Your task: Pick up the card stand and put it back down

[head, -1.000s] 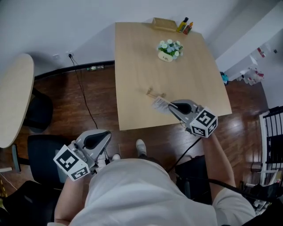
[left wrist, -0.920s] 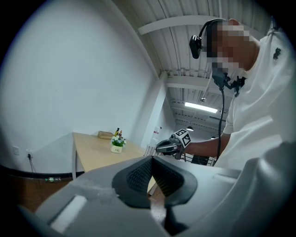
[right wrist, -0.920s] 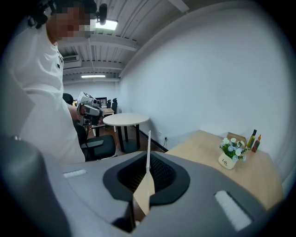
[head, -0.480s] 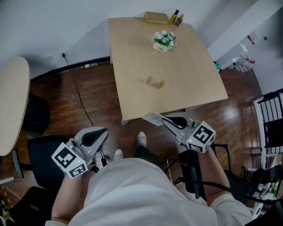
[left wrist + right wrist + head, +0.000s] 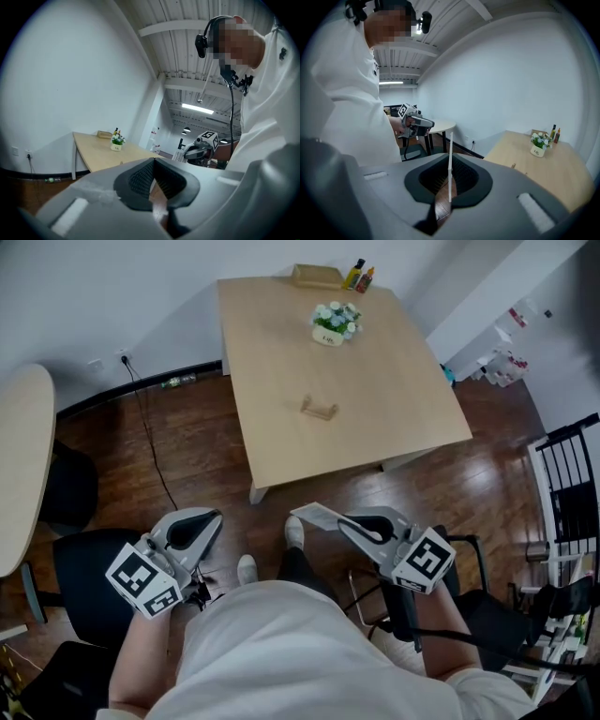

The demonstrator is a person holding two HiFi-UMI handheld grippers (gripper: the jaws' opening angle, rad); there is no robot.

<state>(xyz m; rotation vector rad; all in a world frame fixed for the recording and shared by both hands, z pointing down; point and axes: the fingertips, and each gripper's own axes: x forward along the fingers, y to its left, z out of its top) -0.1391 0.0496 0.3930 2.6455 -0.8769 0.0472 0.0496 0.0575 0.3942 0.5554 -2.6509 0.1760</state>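
My right gripper clamps the white card, clear of the table; the wooden base sits there. My left gripper is closed, empty. Set-down appears outstanding.

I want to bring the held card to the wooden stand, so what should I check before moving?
1. Grip of right tongs on the card: ok.
2. State of left tongs, shut and empty: ok.
3. Place of the card stand, on the table apart from the flower pot: ok.
4. Reach: not ok, right tongs hang over the floor, off the table.
5. Stand's slot facing up: cannot tell, too small.
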